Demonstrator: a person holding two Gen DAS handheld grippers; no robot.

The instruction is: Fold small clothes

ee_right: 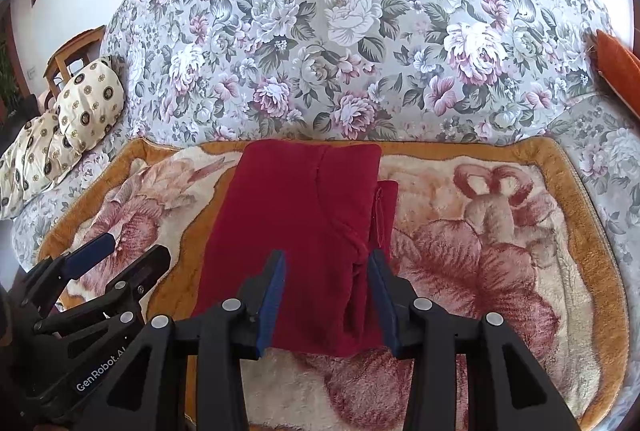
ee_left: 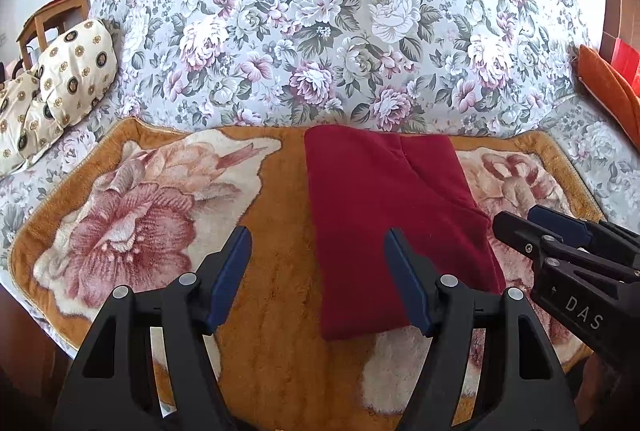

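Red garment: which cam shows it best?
Right wrist. The red garment sits centred there, its folded layers and right-edge seam visible. In the left wrist view it lies off-centre, its near edge partly behind the left claw, the folds less distinct.

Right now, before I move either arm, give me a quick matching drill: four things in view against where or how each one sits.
Things:
1. red garment
2. left gripper
3. patterned pillows
4. orange cushion

Places or states:
A. far right edge of the sofa
B. folded lengthwise on the plush blanket
C. left end of the sofa
D. jaws open, holding nothing

Pairs: 1-B, 2-D, 3-C, 4-A
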